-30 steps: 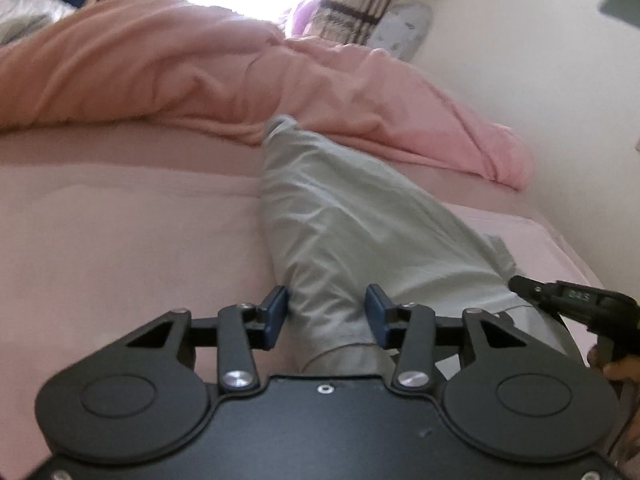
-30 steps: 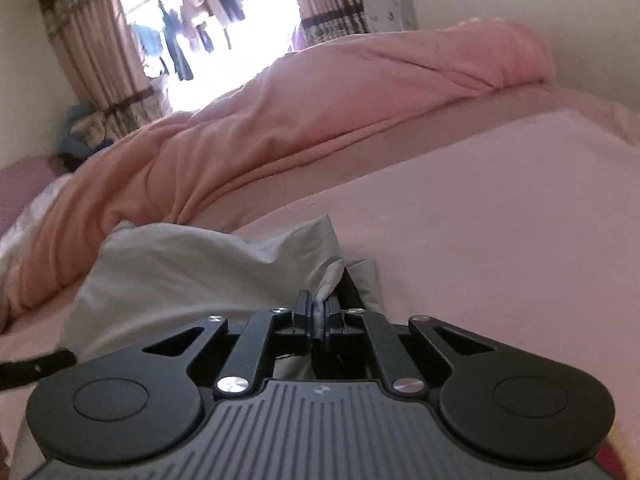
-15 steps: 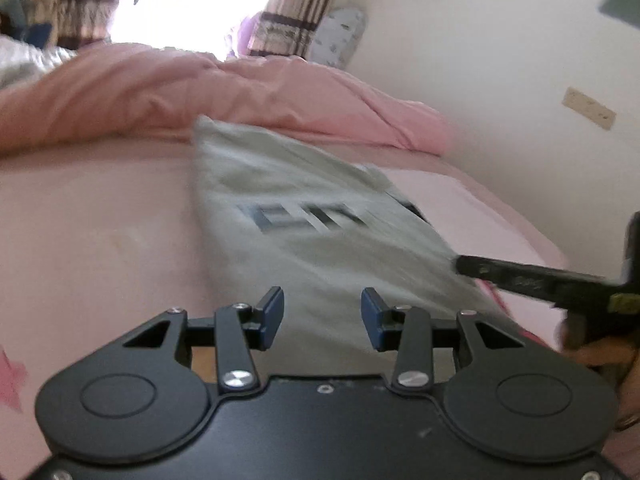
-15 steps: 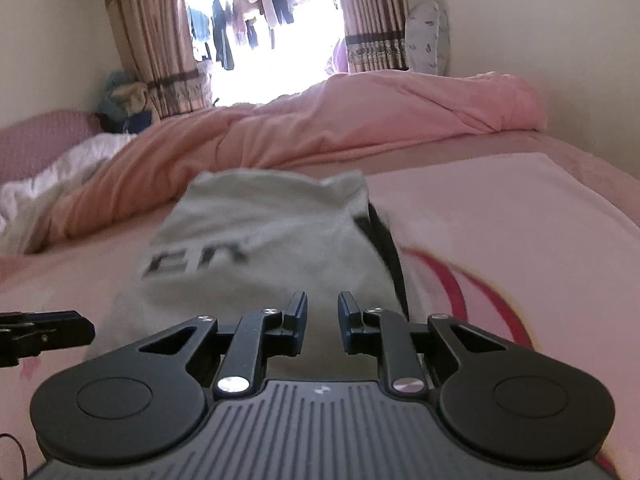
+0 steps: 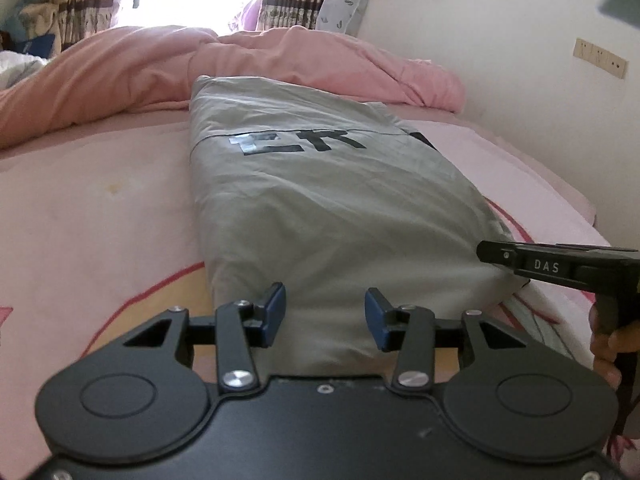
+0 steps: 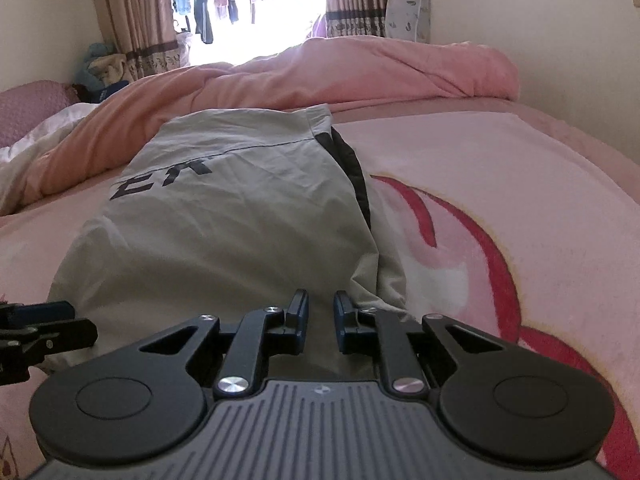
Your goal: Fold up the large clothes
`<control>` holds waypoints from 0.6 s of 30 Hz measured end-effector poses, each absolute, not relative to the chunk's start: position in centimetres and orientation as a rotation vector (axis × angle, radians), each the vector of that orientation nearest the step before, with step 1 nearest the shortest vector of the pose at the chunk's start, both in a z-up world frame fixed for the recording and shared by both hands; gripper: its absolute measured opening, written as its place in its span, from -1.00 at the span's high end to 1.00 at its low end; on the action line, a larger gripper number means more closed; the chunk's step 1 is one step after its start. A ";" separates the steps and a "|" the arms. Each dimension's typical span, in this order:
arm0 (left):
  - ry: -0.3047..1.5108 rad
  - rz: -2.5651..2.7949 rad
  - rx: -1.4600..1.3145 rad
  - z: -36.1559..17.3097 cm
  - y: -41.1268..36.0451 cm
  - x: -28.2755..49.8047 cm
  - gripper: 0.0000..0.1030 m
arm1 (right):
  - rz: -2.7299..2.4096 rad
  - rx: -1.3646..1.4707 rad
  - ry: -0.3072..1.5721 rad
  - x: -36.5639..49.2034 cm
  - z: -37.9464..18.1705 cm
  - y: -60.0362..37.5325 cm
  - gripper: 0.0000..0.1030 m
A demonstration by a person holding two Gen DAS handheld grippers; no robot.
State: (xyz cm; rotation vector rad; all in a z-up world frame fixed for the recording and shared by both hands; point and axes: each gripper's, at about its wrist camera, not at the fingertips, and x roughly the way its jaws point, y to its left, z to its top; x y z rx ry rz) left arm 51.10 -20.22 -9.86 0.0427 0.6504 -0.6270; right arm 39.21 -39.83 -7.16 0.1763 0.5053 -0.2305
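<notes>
- Grey garment [image 5: 320, 208], folded into a long narrow strip, lies flat on the pink bed sheet [image 5: 92, 216]; its long axis runs from the grippers away toward the rumpled pink duvet [image 5: 132, 64] and the curtained window [image 6: 248, 8] beyond.
- Black letters "ER" sit across its far half, and a black stripe runs down its right edge in the right wrist view.
- Left gripper [image 5: 325, 314] hovers over the near end of the strip, towards its left side. Its blue-padded jaws stand moderately apart and have just been opening; cloth lies below the gap, and the pads press on nothing.
- Right gripper [image 6: 321, 314] hovers at the near right corner of the strip. Its jaws stand a narrow gap apart and have just been closing a little; cloth shows under the gap, not pinched.
- Both grippers point forward and downward along the strip, side by side, each visible at the edge of the other's view.
- Fingers [image 5: 610, 350] of the person's right hand wrap that gripper's handle at the right edge of the left wrist view.
</notes>
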 end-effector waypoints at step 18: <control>0.618 -0.527 0.061 -9.7 -18.2 46.9 0.15 | -0.214 0.178 0.498 36.5 -7.6 -39.2 0.60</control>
